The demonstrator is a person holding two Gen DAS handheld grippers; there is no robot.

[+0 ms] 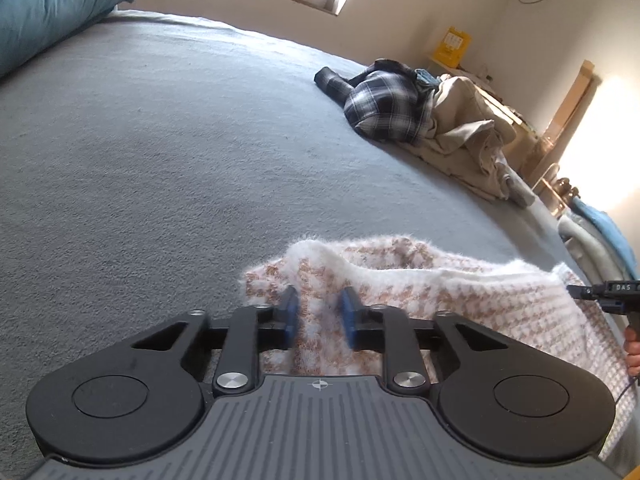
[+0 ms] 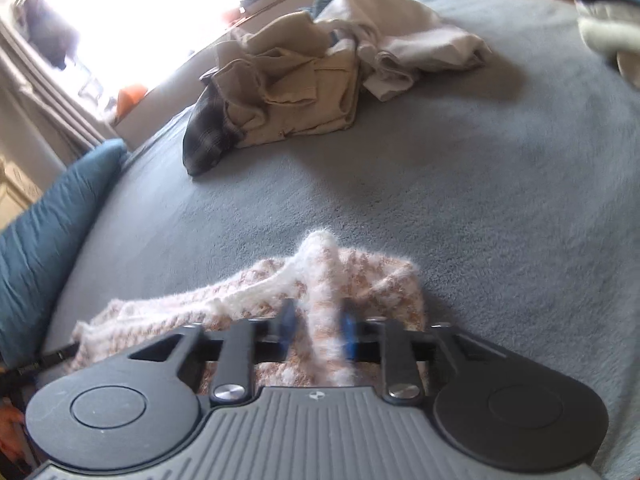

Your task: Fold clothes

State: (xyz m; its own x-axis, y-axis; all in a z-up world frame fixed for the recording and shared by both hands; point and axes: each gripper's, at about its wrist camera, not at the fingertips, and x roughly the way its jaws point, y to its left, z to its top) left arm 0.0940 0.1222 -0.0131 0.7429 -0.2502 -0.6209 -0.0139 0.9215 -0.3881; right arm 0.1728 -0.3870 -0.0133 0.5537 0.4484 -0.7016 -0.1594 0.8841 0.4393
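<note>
A fuzzy white and tan houndstooth sweater (image 1: 460, 292) lies bunched on the grey bed cover (image 1: 160, 160), close to me. In the left wrist view my left gripper (image 1: 319, 312) is shut on a raised fold of it, with the blue pads pressing the knit from both sides. The right wrist view shows the same sweater (image 2: 360, 276). My right gripper (image 2: 317, 322) is shut on a pinched ridge at its other end. The cloth sags between the two grips. A hand (image 1: 632, 354) shows at the right edge of the left wrist view.
A heap of clothes sits farther back on the bed: a dark plaid shirt (image 1: 384, 100) and beige garments (image 1: 468, 128), the same beige heap (image 2: 296, 80) in the right wrist view. A teal pillow (image 1: 48, 4) lies at the head end. Folded items (image 2: 608, 20) rest near the far corner.
</note>
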